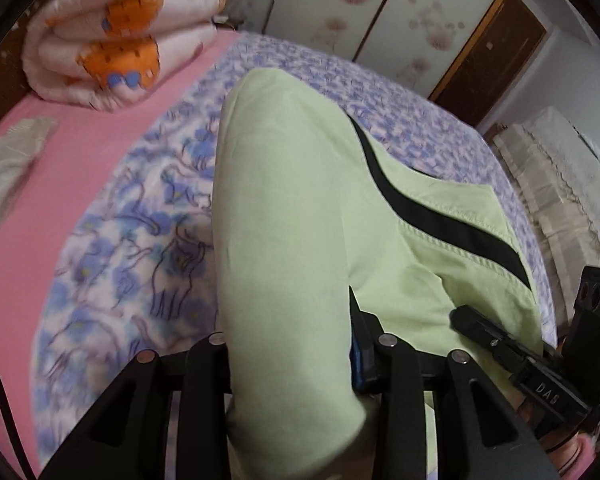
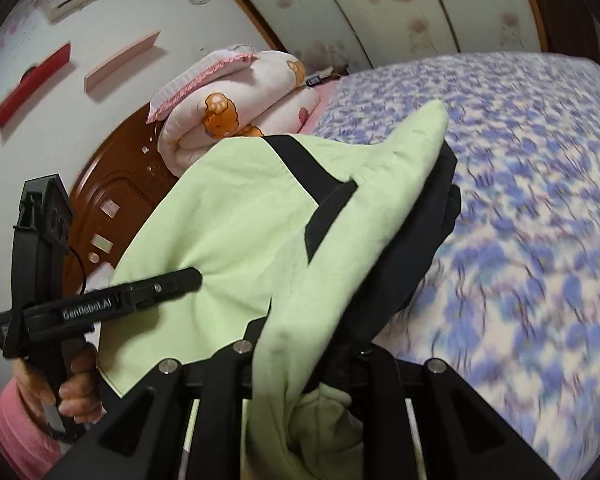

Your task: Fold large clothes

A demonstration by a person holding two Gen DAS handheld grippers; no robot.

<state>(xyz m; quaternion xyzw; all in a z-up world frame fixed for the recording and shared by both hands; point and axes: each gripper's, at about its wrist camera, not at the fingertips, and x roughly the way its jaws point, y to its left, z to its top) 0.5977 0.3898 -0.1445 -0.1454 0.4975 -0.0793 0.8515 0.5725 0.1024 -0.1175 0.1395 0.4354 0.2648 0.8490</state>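
A large pale green garment (image 1: pixel 300 208) with black stripes is held up over the bed; it also fills the middle of the right wrist view (image 2: pixel 236 232). My left gripper (image 1: pixel 296 344) is shut on a fold of the green cloth, which drapes over its fingers. My right gripper (image 2: pixel 300 352) is shut on another bunch of the green cloth, with black fabric beside it. Each gripper shows in the other's view: the right gripper (image 1: pixel 500 344) at lower right, the left gripper (image 2: pixel 172 284) at left, its tip against the cloth.
A blue-flowered blanket (image 1: pixel 140 248) covers the bed over a pink sheet (image 1: pixel 80 152). A rolled pink quilt with orange bears (image 1: pixel 116 40) lies at the head, by a brown headboard (image 2: pixel 112 200). A folded pale cloth (image 1: pixel 8 168) lies at left. Floral wardrobe doors (image 1: pixel 360 4) stand behind.
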